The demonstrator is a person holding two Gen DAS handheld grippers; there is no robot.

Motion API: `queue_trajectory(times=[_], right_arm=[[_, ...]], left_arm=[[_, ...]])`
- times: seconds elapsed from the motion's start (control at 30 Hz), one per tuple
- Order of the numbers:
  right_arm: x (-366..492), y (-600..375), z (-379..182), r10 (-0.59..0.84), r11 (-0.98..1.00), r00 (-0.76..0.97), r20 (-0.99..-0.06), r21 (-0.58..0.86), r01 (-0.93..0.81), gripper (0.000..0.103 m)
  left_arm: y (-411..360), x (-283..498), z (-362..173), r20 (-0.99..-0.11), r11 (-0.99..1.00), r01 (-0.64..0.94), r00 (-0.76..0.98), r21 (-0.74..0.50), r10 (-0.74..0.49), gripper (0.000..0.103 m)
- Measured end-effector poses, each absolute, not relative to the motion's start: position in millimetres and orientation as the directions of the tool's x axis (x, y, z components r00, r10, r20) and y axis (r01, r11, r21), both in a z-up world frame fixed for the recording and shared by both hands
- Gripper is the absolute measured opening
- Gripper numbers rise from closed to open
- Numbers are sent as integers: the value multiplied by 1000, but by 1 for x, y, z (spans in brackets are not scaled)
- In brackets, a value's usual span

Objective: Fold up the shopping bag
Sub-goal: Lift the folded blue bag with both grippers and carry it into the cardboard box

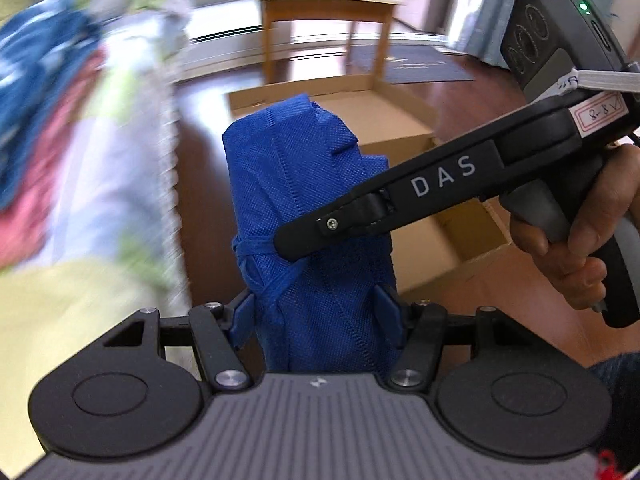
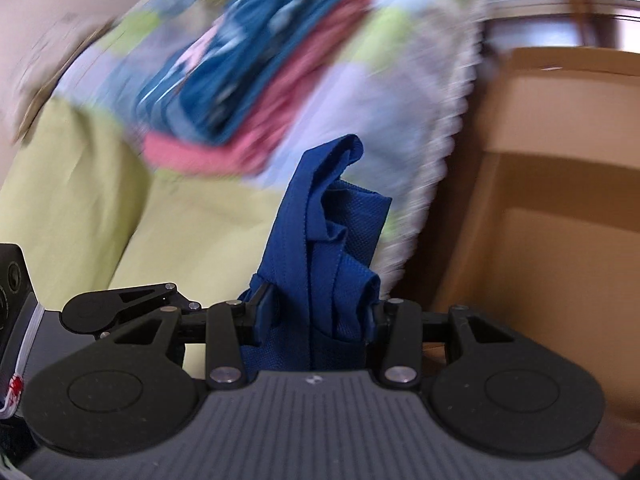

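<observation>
Cardboard box open on floor behind, likely the drop spot; blue shopping bag bundled compact, held aloft between both tools; left gripper clamped on its base; right gripper pinching folded handles, presumably to stop unfolding.

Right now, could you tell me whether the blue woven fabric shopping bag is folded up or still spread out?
Folded up: the blue woven fabric shopping bag is a compact bundle, clamped by the left gripper and right gripper.
</observation>
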State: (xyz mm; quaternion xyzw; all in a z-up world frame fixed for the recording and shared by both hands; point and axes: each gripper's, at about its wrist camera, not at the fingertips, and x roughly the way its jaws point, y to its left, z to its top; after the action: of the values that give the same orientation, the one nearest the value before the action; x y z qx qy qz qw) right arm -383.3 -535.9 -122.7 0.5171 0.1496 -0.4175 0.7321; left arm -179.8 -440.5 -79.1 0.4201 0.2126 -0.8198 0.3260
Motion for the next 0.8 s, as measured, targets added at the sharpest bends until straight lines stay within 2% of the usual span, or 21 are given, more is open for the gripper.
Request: queue_trajectory(times=[0.27,0.8], right_arm=[[-472,-566,-167,-490,-32,513,-705,603,797,39],[-510,-622,-318,-212,-177,501,-839,537,824,39]], left_arm=[[-481,-264,-132,-845,-748,652,-463,-119,-269,63],[-558,-314,-287,-931,-606,747,-364,-272,-31,63]])
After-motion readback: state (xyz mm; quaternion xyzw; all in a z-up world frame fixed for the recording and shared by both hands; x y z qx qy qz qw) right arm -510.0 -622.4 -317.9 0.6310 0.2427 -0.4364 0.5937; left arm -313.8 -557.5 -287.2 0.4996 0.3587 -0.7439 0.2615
